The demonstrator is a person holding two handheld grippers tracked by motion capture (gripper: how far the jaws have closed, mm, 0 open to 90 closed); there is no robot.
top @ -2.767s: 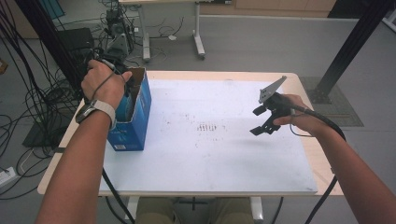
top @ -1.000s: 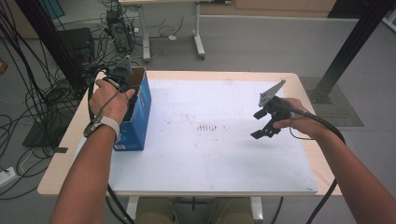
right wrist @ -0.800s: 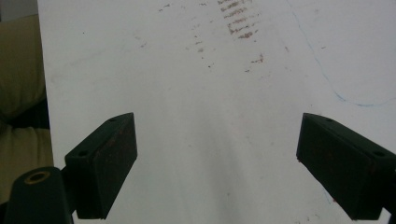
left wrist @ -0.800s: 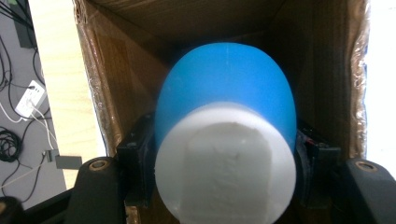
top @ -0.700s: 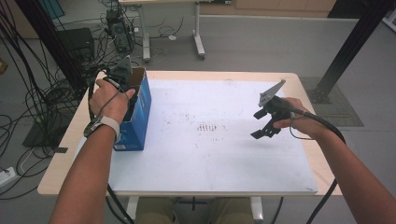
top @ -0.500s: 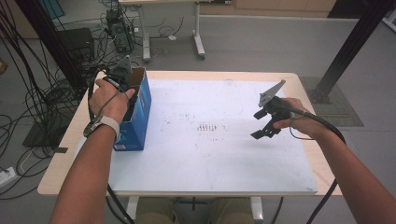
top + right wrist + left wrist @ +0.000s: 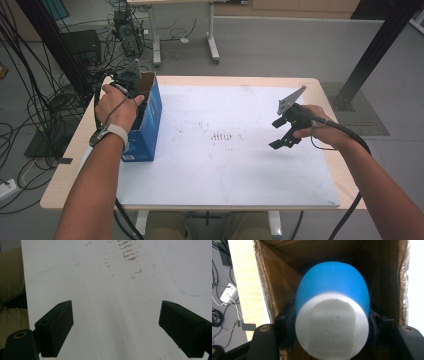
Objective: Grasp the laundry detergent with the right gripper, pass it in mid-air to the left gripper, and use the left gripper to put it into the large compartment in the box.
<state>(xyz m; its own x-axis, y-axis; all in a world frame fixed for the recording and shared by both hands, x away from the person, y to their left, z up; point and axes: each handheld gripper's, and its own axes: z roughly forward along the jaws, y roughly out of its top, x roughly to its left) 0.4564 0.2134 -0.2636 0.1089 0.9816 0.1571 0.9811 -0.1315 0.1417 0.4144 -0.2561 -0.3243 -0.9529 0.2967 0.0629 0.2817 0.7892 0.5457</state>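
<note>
Over at the table's left edge stands an open blue cardboard box (image 7: 146, 116). The left gripper (image 7: 332, 340) reaches down into it, jaws clamped on a blue-and-white foam piece (image 7: 332, 315) inside. The right gripper (image 7: 116, 332) hovers above the white mat (image 7: 225, 150), jaws wide, holding nothing.

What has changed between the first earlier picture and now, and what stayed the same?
The left hand with the left gripper has risen a little at the open top of the blue cardboard box; the gripper is shut on a blue and white cup-like object. Whether it already held that object earlier cannot be told. The right gripper stays open above the white table mat, and the box has not moved.
</note>
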